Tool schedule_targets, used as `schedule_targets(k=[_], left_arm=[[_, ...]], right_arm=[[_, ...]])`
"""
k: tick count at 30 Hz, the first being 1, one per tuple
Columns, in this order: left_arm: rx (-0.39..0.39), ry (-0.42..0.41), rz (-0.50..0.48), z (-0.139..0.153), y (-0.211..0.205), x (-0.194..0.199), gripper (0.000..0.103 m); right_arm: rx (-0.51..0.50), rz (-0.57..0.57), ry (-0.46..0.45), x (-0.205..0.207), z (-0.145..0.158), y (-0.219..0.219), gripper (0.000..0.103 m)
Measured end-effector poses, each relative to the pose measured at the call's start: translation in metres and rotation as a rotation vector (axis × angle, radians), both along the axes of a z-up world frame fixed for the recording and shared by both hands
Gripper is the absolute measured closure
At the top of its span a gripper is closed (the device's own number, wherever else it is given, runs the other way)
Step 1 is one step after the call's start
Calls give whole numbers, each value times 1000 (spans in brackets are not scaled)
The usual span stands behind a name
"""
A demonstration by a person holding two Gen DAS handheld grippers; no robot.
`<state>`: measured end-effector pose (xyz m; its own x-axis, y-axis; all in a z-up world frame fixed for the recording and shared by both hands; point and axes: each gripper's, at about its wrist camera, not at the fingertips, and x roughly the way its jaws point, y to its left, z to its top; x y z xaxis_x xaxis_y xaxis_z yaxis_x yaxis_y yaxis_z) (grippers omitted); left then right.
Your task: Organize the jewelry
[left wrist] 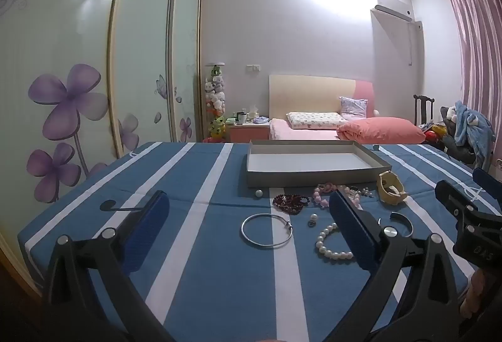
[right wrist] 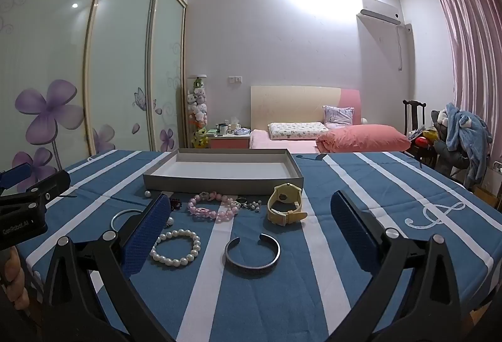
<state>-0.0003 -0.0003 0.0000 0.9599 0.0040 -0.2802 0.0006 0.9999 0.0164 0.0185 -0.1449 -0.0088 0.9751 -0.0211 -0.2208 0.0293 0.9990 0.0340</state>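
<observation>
right gripper (right wrist: pixel 251 200) held above the desk (right wrist: pixel 392 185), its blue-padded fingers (right wrist: pixel 147 225) spread wide with nothing between them. on the striped cloth ahead lie a pearl bracelet (right wrist: pixel 175 247), a dark open cuff bangle (right wrist: pixel 252 252), a pink bead bracelet (right wrist: pixel 213 207) and a yellow watch (right wrist: pixel 285 200). behind them stands a shallow grey tray (right wrist: pixel 219 180); the left gripper (right wrist: pixel 28 200) shows at the left edge.

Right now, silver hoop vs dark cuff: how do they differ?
The silver hoop is a thin, bright wire ring, closed all round with a small clasp. The dark cuff is a wide, dark flat band with an open gap facing the tray. Both lie flat on the striped cloth, untouched.
</observation>
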Motion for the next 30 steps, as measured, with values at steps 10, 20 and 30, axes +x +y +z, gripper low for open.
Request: schedule_targets(k=[10, 20, 30], left_arm=[[-1, 1, 1, 0, -2, 0, 4], [-2, 5, 0, 0, 0, 1, 4], [-2, 5, 0, 0, 0, 1, 4]], right_arm=[[3, -4, -2, -1, 0, -1, 2], [5, 0, 2, 0, -2, -1, 2], [7, -1, 3, 0, -1, -2, 2]])
